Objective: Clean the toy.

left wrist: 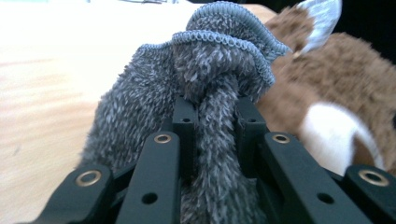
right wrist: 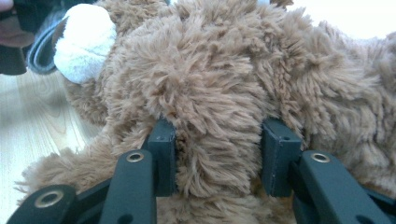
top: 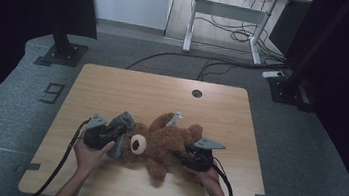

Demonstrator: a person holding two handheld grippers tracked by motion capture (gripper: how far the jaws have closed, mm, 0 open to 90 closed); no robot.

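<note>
A brown teddy bear (top: 166, 145) lies on its back on the wooden table (top: 113, 85), its white muzzle (top: 137, 145) toward the left. A grey fuzzy cloth (top: 122, 122) sits at its head. My left gripper (top: 116, 134) is shut on a bunched fold of that grey cloth (left wrist: 210, 70), jaws pressed into the pile (left wrist: 215, 112). The bear (left wrist: 345, 70) lies just behind the cloth. My right gripper (top: 183, 155) is shut on a thick roll of the bear's fur (right wrist: 210, 70), plush packed between its jaws (right wrist: 217, 140). The muzzle (right wrist: 86, 42) shows at the upper left.
A small grey tag (top: 176, 119) sticks up from the bear. The table has a round cable hole (top: 196, 93) near its far edge. Behind it stand a white desk frame (top: 223, 13), floor cables (top: 207, 61) and two black stand bases (top: 62, 54) (top: 284, 86).
</note>
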